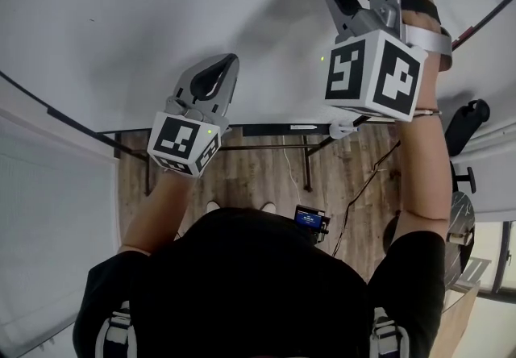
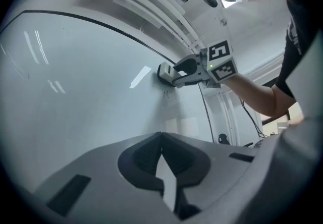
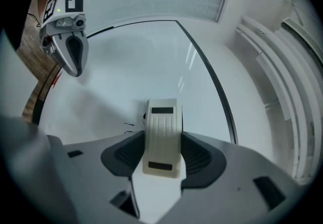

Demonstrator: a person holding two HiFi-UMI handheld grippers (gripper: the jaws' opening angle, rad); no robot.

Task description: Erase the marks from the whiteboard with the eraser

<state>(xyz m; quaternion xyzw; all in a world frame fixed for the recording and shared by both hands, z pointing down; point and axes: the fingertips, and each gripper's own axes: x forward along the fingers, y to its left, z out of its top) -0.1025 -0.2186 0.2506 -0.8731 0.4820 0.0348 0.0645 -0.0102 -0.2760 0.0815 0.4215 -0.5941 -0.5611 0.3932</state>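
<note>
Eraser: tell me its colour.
The eraser is cream with two dark bars; right gripper view shows it best.

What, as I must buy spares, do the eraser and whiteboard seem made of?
Eraser: cream moulded plastic by its look, matte, ribbed back. Whiteboard: smooth glossy white sheet, mirroring light streaks; steel or melamine, cannot tell.

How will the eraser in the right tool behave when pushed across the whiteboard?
The eraser looks like a stiff ribbed plastic block, so it probably keeps its shape in the right tool. On the glossy, reflective whiteboard it should slide easily; clamped on both long sides, it seems unlikely to twist.
</note>
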